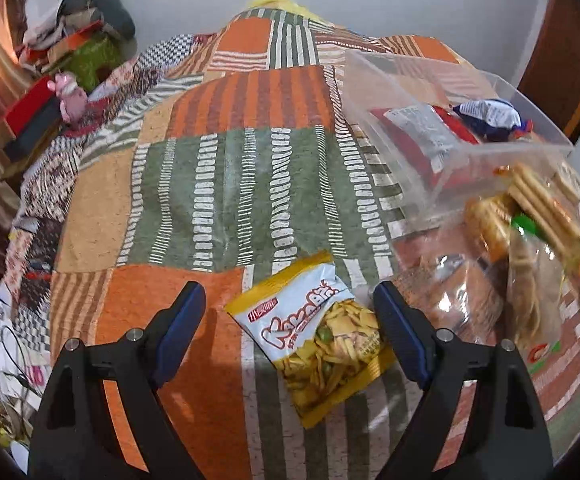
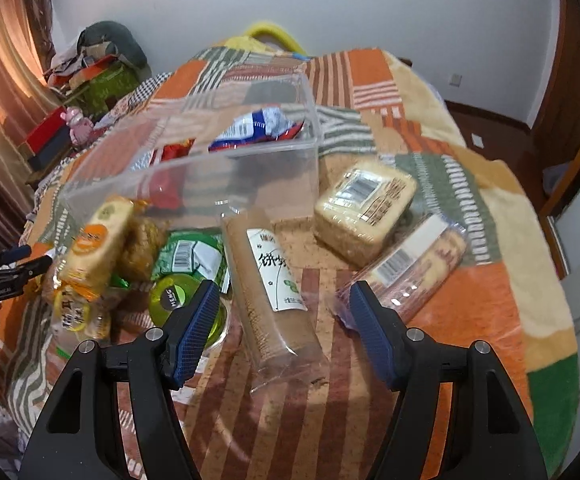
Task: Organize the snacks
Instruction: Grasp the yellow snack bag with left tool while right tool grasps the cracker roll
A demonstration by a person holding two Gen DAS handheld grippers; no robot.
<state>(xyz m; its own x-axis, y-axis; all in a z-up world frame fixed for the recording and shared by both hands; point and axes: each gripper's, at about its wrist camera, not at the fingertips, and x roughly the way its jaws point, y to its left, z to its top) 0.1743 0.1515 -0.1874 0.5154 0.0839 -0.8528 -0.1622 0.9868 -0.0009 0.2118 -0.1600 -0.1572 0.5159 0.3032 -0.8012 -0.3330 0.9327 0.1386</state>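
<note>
My left gripper point(image 1: 290, 304) is open and empty, just above a yellow and white chip packet point(image 1: 318, 332) lying on the patchwork bedspread point(image 1: 230, 184). My right gripper point(image 2: 282, 300) is open and empty, over a long brown biscuit sleeve point(image 2: 274, 284). A clear plastic bin point(image 2: 194, 152) holds a red packet point(image 2: 166, 192) and a blue and white packet point(image 2: 262, 124); the bin also shows in the left wrist view point(image 1: 430, 120). A bag of round crackers point(image 1: 530, 216) lies by the bin, also seen in the right wrist view point(image 2: 98, 248).
A square cracker pack point(image 2: 366, 208), a pink-wrapped biscuit pack point(image 2: 414, 264), a green packet point(image 2: 190, 256) and a green jelly cup point(image 2: 178, 300) lie near the bin. Boxes and clothes point(image 1: 70, 52) pile at the far left. The bed edge falls off at the right point(image 2: 550, 320).
</note>
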